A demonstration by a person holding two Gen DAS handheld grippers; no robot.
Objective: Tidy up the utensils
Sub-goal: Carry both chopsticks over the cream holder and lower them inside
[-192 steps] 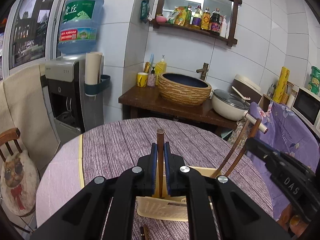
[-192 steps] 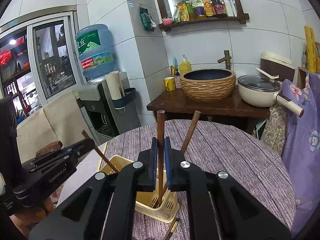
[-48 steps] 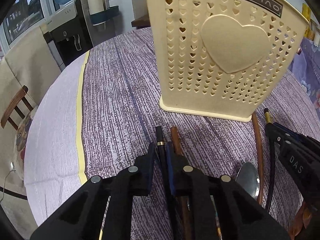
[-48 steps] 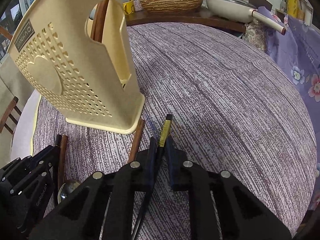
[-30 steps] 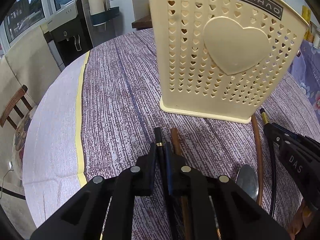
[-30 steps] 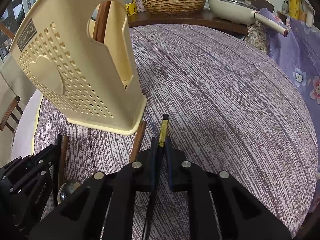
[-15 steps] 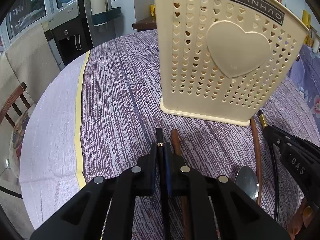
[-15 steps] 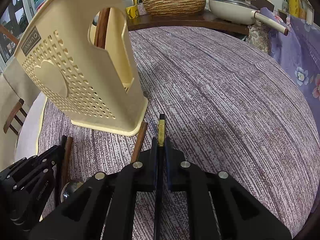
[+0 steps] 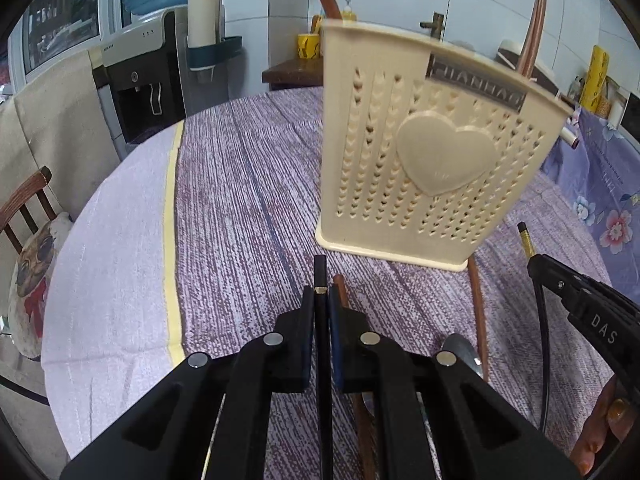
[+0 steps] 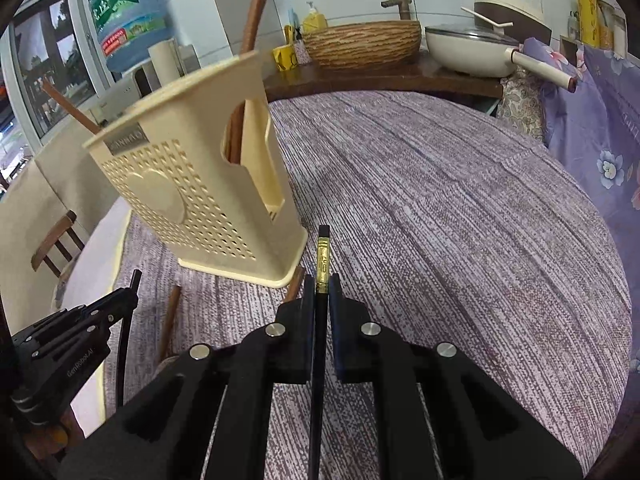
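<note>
A cream perforated utensil holder [image 9: 432, 160] with a heart on its front stands on the purple tablecloth, brown chopsticks [image 9: 532, 32] sticking out of its top. My left gripper [image 9: 320, 292] is shut on a black chopstick [image 9: 320, 272], lifted just in front of the holder. My right gripper [image 10: 322, 280] is shut on a second black chopstick with a gold band [image 10: 323, 256], right of the holder [image 10: 192, 200]. On the cloth lie a brown chopstick [image 9: 478, 312], another brown one [image 9: 340, 284] and a metal spoon [image 9: 460, 350].
The round table's edge [image 9: 100, 280] curves along the left, a wooden chair [image 9: 24, 208] beyond it. A side counter behind carries a woven basin [image 10: 360, 46] and a white pot [image 10: 468, 48]. Floral purple fabric [image 10: 600, 152] hangs to the right. A water dispenser [image 9: 144, 72] stands back left.
Both grippers have risen from the cloth and tilted up, each carrying its black chopstick. The holder now looks farther and lower in both views.
</note>
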